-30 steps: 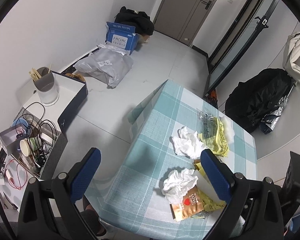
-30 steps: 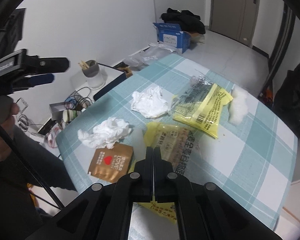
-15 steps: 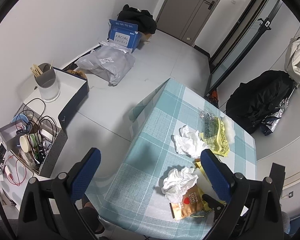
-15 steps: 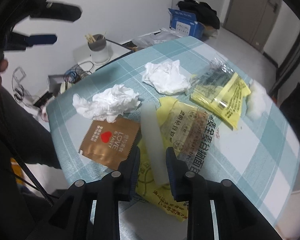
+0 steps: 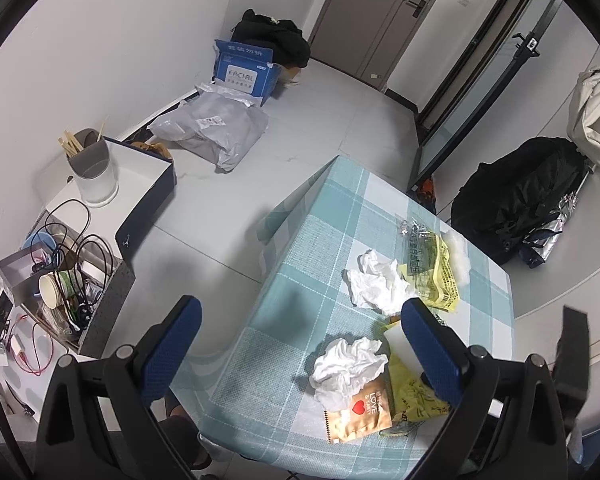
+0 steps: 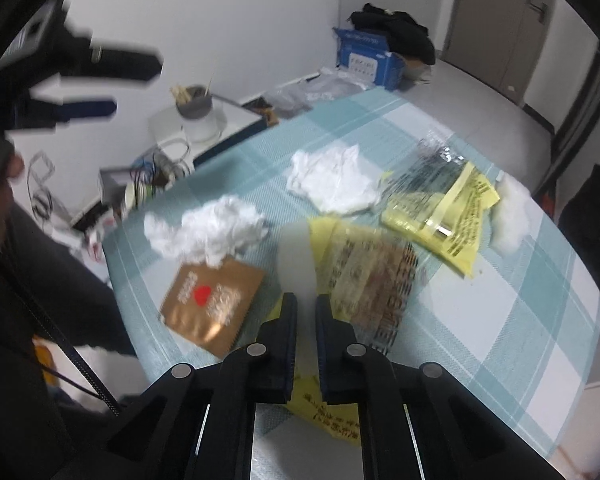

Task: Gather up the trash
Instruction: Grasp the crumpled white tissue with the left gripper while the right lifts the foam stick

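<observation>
- Right gripper: jaws are set a narrow gap apart, with a pale white strip seen between them; whether the strip is pinched cannot be told, the frame being blurred.
- Left gripper: held high above the table edge, blue-padded fingers spread wide, nothing between them.
- White strip: laid lengthwise on the checked tablecloth, flanked by the brown sachet and the near yellow bag.
- Brown sachet: printed with a red heart, flat on the cloth, just left of the strip.
- Near yellow plastic bag: crumpled, printed with dark characters, just right of the strip and partly under the gripper.
- Near crumpled tissue: touching the far edge of the sachet.
- Far crumpled tissue: placed farther along the table, beside a second yellow bag with a clear section.
- White wad: set at the far right of the second bag.
- Blue carton and grey parcel bag: located on the floor by the wall.
</observation>
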